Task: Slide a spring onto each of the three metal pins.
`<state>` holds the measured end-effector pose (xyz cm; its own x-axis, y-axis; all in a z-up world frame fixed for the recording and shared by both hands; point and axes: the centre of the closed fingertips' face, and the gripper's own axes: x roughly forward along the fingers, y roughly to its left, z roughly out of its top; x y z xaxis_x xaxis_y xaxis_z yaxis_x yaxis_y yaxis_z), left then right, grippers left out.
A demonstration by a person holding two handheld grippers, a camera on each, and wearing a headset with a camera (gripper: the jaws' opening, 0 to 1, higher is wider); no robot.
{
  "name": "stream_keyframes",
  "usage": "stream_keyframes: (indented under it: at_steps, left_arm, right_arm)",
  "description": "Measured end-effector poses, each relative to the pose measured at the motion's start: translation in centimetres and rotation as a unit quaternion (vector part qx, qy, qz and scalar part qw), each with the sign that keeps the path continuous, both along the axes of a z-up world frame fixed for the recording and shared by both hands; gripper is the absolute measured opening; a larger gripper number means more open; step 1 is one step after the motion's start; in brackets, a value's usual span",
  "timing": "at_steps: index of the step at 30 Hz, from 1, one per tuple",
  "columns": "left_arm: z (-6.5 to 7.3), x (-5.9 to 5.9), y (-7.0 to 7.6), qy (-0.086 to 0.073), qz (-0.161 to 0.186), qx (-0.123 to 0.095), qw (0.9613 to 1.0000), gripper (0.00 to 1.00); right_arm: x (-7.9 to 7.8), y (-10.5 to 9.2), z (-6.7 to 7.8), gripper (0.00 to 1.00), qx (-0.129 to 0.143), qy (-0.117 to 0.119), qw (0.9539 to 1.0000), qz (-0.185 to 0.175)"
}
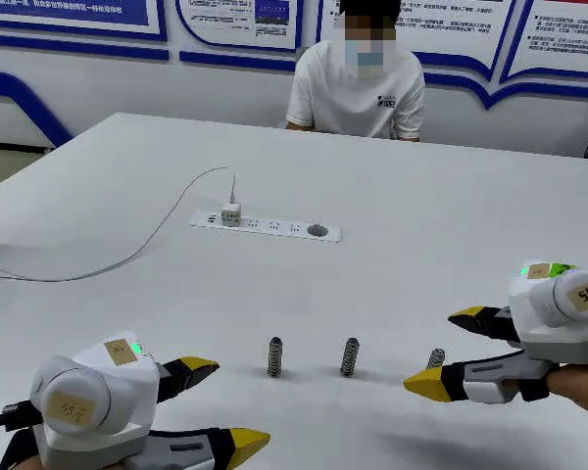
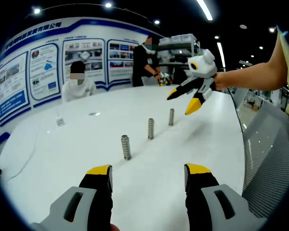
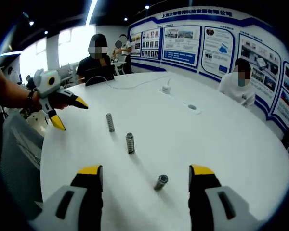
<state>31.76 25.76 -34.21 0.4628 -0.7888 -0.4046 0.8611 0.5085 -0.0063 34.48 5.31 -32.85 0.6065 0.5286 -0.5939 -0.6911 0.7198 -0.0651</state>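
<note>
Just this side of the power strip (image 1: 265,225), on the worktop (image 1: 451,225), picking out three metal pins (image 1: 350,345) upright in a row, seemingly all wearing springs (image 1: 274,358), coil upon coil down each shaft! Closer in than the strip and off to its left, catching the left claw (image 1: 235,401) spread wide, nothing between the yellow tips, well apart from the row. Off to the strip's right, finding the right claw (image 1: 432,350) just as wide and just as empty, hanging just beside the end pin (image 3: 161,182), with the lower jaw across the front of it in the head view. Hard to judge the seating of that last coil from there; viewed end-on in the right gripper view, looks sleeved, but cannot swear to full depth. Calling this the checking stretch, nearly home! To do it well: come straight down the pin's line, touch the coil's top with one tip, press gently to the stop. No sideways shove; cannot tell whether fixed to the worktop or merely standing, so treat as tippable. Then lift away along the same line, keeping both tips clear of the neighbours
</note>
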Motion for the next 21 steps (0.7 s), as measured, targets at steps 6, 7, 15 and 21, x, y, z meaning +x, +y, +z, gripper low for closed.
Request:
stream_keyframes:
  at_steps: [6, 7, 15, 21]
  left_arm:
    - [0.1, -0.1, -0.1, -0.001, -0.001, 0.001, 1.0000, 0.62]
    - [0.1, -0.1, -0.1, -0.001, 0.000, 0.000, 1.0000, 0.62]
    - [0.0, -0.2, 0.0, -0.001, 0.000, 0.001, 1.0000, 0.62]
    - [0.0, -0.3, -0.1, 0.000, -0.001, 0.001, 1.0000, 0.62]
  right_arm:
    - [-1.2, -0.4, -0.2, 0.74, 0.013, -0.009, 0.9999, -0.002]
    - [-1.3, -0.4, -0.3, 0.74, 0.014, -0.010, 0.9998, -0.002]
    - [-2.5, -0.9, 0.0, 0.74, 0.034, -0.027, 0.9990, -0.011]
    - [-3.5, -1.0, -0.1, 0.74, 0.036, -0.035, 0.9987, -0.013]
